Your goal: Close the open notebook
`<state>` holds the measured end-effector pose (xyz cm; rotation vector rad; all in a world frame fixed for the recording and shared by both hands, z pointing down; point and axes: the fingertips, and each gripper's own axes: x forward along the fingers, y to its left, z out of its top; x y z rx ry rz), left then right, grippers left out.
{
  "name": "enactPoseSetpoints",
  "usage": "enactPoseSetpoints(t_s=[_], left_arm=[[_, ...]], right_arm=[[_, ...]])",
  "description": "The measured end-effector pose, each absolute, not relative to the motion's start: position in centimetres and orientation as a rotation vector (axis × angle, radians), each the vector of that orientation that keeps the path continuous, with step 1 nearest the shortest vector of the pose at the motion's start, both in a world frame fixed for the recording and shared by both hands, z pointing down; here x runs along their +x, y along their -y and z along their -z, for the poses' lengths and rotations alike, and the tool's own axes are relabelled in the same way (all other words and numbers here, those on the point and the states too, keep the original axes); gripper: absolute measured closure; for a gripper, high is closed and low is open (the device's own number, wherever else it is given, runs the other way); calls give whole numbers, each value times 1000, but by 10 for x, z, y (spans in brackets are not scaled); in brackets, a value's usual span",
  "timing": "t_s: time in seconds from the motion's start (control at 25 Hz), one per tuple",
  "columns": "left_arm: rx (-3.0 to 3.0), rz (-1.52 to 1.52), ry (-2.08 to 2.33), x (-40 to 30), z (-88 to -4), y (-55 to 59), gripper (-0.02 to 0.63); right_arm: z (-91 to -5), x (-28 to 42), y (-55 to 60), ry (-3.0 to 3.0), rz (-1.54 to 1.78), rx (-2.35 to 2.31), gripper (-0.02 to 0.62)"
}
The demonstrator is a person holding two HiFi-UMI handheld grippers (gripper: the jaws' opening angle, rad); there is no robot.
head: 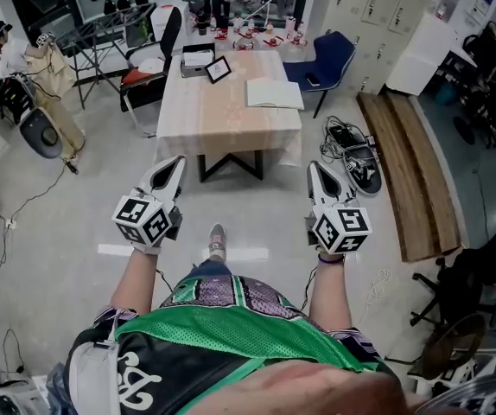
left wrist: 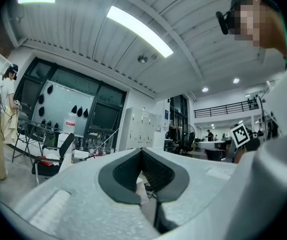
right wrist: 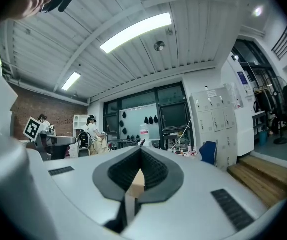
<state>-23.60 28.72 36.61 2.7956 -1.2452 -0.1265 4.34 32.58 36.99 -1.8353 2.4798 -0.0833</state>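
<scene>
nearest thing is one grey shoe point(head: 218, 240) poking out on the floor between the two grippers, the other foot is hidden under the body. two grippers, both held level and pointing at the table. left gripper point(head: 172, 167) has its jaws pressed together at the tips with nothing in them, same story up close point(left wrist: 142, 151). right gripper point(head: 320, 180) is closed and empty too point(right wrist: 141, 151). a tan sliver shows through the slit lower down its jaws, can't tell what it is.

straight ahead of both, well apart, is one table point(head: 222, 128). the one notebook point(head: 274, 93) lies flat on its far right part, ahead of the right gripper and a bit to its left. it's just a white rectangle from here, can't really make out pages or a cover. one dark framed thing point(head: 218, 68) sits further back, ahead of the left gripper, too small to tell what it is.

two chairs at the far end: a black chair point(head: 149, 63) off to the left, a blue chair point(head: 330, 59) to the right, partly cut off by the table. one tangle of cables point(head: 352, 154) lies on the floor ahead-right of the right gripper.
</scene>
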Motion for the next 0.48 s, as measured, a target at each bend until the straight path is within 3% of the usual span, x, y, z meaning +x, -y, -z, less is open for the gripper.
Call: enactPoseSetpoints(t_s=[0.48], left_arm=[[2787,159,1196,-232,-369,-247,589]], right_arm=[[-363,43,-295,-2489,52,-1804,594]])
